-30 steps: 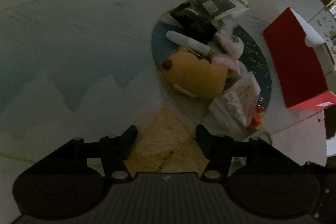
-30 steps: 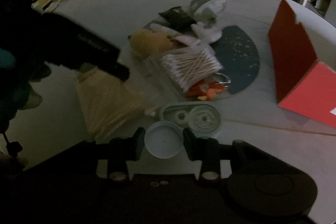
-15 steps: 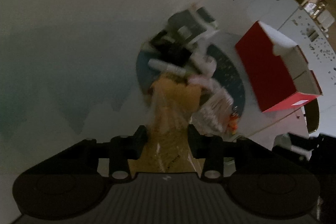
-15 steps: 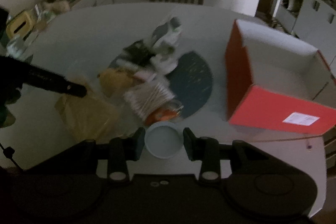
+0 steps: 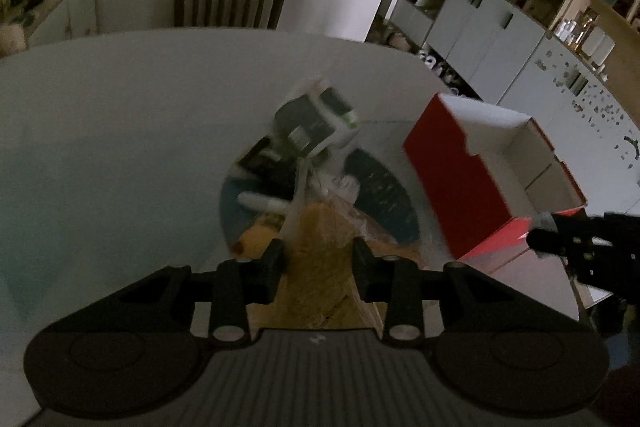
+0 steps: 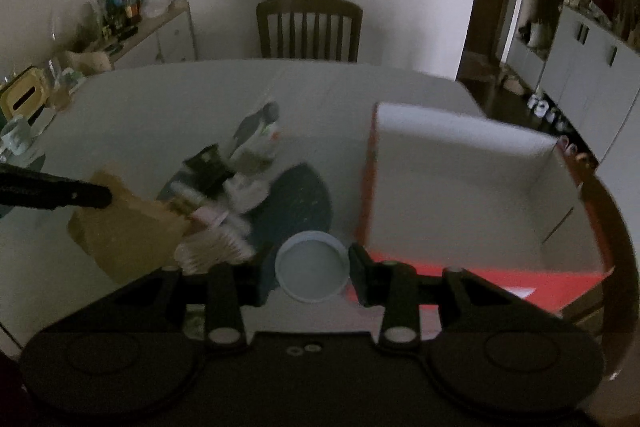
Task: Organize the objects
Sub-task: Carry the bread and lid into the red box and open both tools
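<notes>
Clutter [image 5: 304, 163] heaped on dark round mat [image 6: 304, 203] mid pale table [image 5: 120, 131]; wooden chair [image 6: 310, 27] behind, grey cabinets [image 5: 480, 23] rightward. No legible writing. Red box [image 6: 460, 187] open, white interior bare. Left gripper [image 5: 318, 259], jaws just closing, clamped on yellow bag [image 5: 320, 267]; right gripper [image 6: 310, 267] clamped on pale round lid [image 6: 311, 269].

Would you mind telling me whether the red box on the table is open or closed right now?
Open. The red box has no lid over it, and the right wrist view looks straight into its pale, bare interior.
</notes>
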`<state>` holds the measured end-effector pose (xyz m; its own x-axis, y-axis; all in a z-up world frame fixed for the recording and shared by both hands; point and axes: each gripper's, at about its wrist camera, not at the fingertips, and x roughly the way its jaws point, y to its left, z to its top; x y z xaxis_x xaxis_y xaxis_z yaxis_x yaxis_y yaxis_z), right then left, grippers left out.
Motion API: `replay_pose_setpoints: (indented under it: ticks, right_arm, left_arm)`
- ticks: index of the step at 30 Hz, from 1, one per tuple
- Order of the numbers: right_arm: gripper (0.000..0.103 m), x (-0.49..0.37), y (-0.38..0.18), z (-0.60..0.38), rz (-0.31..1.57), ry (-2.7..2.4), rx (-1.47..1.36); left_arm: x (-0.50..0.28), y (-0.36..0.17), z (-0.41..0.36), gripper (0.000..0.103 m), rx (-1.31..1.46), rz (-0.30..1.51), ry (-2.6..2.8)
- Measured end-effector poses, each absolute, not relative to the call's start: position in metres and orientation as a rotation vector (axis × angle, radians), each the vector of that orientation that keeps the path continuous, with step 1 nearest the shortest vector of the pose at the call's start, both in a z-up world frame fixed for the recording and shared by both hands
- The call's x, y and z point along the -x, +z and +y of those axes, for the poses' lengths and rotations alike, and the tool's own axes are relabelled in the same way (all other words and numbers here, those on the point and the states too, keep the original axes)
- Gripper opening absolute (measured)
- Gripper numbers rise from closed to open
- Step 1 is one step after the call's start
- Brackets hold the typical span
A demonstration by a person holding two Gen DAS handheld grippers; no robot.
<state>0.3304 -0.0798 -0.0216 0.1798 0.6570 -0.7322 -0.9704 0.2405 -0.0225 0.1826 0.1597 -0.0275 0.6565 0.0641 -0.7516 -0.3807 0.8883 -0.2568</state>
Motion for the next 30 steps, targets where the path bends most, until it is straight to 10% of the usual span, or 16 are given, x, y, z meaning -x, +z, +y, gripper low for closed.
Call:
replay_pose_setpoints:
  ticks: [30]
  right_arm:
    - [0.038,-0.502,-0.031,-0.095,0.602,1.219,0.629]
  left_arm:
    - [-0.389,0.009,0.020,0.033,0.325,0.811,0.155]
